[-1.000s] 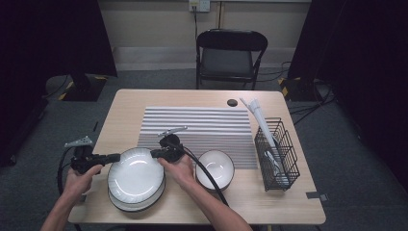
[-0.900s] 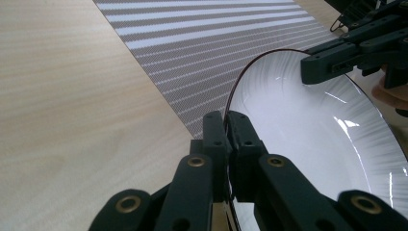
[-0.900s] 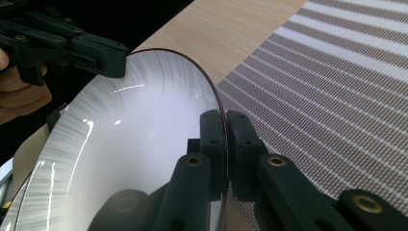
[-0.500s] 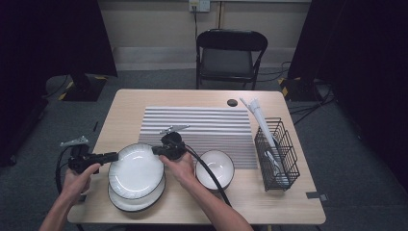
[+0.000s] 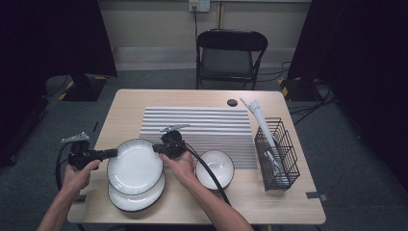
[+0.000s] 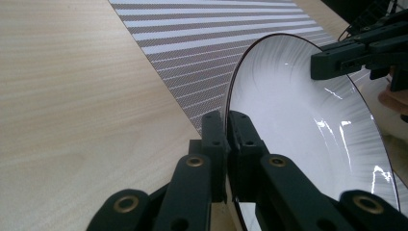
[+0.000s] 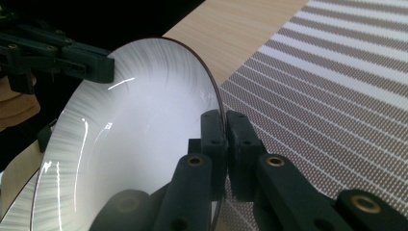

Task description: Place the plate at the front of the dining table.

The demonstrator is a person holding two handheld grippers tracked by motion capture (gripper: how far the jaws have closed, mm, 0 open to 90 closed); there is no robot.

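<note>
A white plate [image 5: 135, 166] with a dark rim hangs tilted just above a second white plate [image 5: 139, 203] that lies on the table. My left gripper [image 5: 114, 153] is shut on the upper plate's left rim, its jaws having just closed further on it. My right gripper [image 5: 155, 148] is shut on the opposite rim. In the left gripper view the jaws [image 6: 226, 120] pinch the plate's edge [image 6: 298, 125], and the right gripper [image 6: 317, 65] bites the far rim. In the right gripper view the jaws [image 7: 224, 118] clamp the plate [image 7: 134, 125], with the left gripper [image 7: 108, 70] across it.
A white bowl [image 5: 215, 168] sits right of the plates. A striped mat [image 5: 202, 127] covers the table's middle. A black wire basket [image 5: 276, 154] with a white roll stands at the right. A small black disc [image 5: 232, 102] lies near the far edge, before a folding chair [image 5: 231, 53].
The upper plate has risen off the lower plate and shifted slightly toward the mat, both grippers moving with it.
</note>
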